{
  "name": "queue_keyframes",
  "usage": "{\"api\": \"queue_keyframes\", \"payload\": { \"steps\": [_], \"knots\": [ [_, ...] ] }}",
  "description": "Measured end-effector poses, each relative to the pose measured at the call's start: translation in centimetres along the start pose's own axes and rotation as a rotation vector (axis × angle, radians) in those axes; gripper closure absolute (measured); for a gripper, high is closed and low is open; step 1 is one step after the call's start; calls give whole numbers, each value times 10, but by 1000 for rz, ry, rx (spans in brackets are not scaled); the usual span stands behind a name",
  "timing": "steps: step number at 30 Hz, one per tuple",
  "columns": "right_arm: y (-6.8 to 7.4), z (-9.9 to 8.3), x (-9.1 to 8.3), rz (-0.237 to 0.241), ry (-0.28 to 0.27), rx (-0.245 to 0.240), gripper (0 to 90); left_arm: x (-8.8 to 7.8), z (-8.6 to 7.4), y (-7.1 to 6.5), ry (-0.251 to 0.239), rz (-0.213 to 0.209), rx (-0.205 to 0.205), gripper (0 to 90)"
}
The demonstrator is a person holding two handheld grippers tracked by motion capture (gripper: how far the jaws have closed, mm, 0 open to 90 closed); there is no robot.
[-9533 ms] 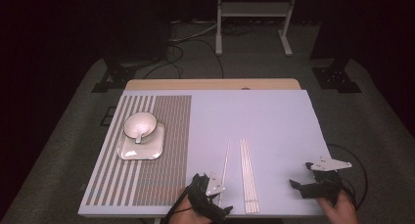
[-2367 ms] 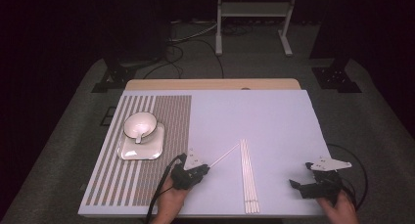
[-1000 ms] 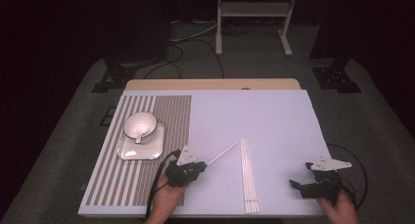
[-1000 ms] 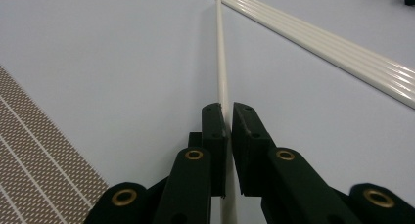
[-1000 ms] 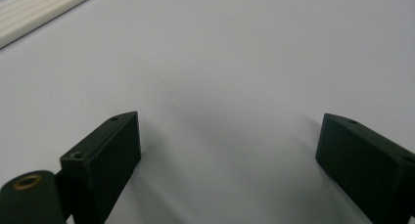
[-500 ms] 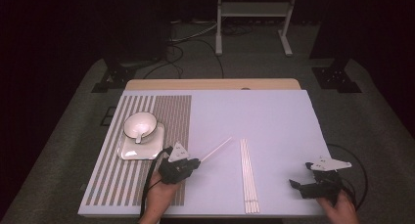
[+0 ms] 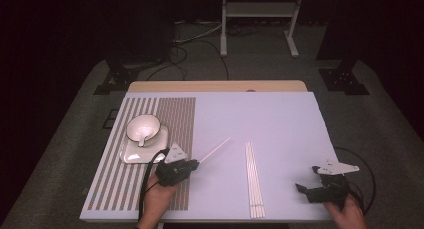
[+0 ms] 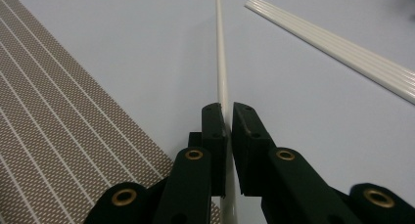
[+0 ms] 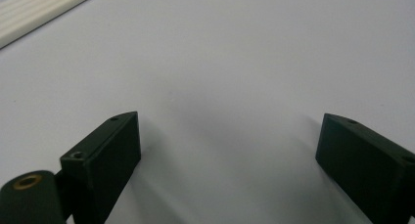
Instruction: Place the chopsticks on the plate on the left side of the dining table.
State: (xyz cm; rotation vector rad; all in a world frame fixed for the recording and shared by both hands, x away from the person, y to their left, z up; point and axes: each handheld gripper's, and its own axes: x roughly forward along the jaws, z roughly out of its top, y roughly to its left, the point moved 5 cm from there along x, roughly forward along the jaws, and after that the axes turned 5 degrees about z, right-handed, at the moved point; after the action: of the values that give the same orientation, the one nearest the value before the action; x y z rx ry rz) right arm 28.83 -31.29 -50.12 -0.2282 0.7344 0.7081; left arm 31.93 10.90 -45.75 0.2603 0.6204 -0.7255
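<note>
Table (image 7: 280,119) pale, striped mat (image 7: 150,154) left; dark room around.

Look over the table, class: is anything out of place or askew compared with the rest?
One thing: a single white stick lies slanted, away from the straight bundle of white sticks. That is because the left gripper has it clamped between its fingers. The bowl sits tidily on its square plate.
</note>
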Motion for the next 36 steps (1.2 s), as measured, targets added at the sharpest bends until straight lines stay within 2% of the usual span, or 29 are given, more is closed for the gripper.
{"api": "queue_keyframes", "payload": {
  "steps": [16, 36],
  "knots": [
    [0, 0, 0, 0, 0, 0, 80, -8, -4, 14, 4, 35, -17, 844],
    [0, 0, 0, 0, 0, 0, 80, -22, -11, 41, 3, 90, -56, 845]
  ]
}}
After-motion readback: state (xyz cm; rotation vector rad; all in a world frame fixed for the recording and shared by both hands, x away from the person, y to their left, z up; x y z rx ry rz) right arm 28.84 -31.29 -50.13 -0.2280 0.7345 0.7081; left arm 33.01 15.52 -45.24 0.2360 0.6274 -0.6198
